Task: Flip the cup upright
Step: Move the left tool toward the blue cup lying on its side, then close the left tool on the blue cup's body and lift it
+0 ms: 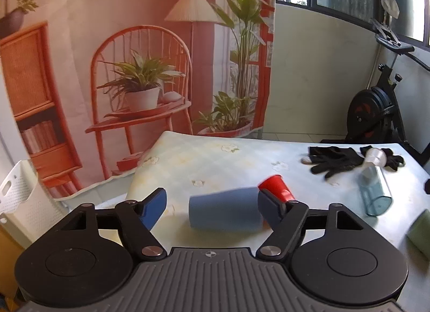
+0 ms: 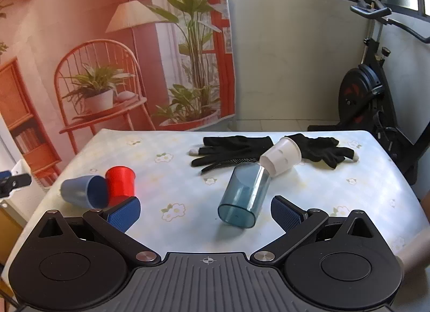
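A grey-blue cup point(image 1: 225, 210) lies on its side on the table between the open fingers of my left gripper point(image 1: 212, 208); neither pad clearly touches it. A red cup point(image 1: 276, 187) lies on its side just behind it, partly hidden by the right finger. In the right wrist view the same grey-blue cup point(image 2: 84, 190) and red cup point(image 2: 120, 184) are at the left. A clear teal cup point(image 2: 243, 195) lies on its side between the open fingers of my right gripper point(image 2: 205, 214). A white cup point(image 2: 281, 156) lies on its side behind it.
Black gloves point(image 2: 236, 149) lie at the back of the floral-cloth table point(image 2: 166, 156). A white basket point(image 1: 18, 196) stands left of the table and an exercise bike point(image 2: 373, 91) at the right. A green block point(image 1: 420, 231) is at the table's right edge.
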Demonstrator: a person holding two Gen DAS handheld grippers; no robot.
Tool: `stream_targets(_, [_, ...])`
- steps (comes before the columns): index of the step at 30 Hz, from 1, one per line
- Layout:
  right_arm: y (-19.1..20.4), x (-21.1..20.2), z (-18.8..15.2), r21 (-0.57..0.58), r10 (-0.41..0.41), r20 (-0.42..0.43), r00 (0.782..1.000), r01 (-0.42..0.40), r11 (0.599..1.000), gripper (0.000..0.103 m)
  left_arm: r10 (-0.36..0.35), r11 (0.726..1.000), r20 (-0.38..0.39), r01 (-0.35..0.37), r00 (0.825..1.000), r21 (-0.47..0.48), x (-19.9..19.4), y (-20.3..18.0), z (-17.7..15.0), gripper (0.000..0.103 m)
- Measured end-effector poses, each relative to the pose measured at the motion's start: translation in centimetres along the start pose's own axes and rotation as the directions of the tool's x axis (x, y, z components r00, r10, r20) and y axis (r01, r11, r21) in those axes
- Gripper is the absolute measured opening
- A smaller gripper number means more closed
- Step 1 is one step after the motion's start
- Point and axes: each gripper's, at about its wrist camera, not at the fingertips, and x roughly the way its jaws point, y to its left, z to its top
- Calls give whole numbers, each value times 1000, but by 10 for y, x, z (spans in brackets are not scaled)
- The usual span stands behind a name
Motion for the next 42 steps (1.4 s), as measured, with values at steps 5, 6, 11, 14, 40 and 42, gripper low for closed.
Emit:
stream_targets(5, [-4,23,0,41,-29,-43,999,31,999,103,-40,999,-59,41,997,29,55,18,3,69])
stream_targets(6, [-5,26,0,48,-37,-50,998,40,998,103,-67,998,-77,68,995,11,65,24,3,69])
stream_targets(11, [-10,39,-1,76,-75,-81,994,81,994,103,-190,980,-74,184,979,-80,96,46,1,69])
stream_targets(14, [-9,45,-1,83,-89,-97,991,97,992,103,-222,970,-73,213,972,-115,114,51,5,68])
stream_targets(40, [-5,35,-13,79,-51,-122,991,60,995,103,-421,901,-266,435,867,-6,95,42,-36,82])
stream_targets(42, [-7,35,-14,89,-48,-125,991,60,994,103,-404,911,-262,411,877,-28,92,48,-37,82])
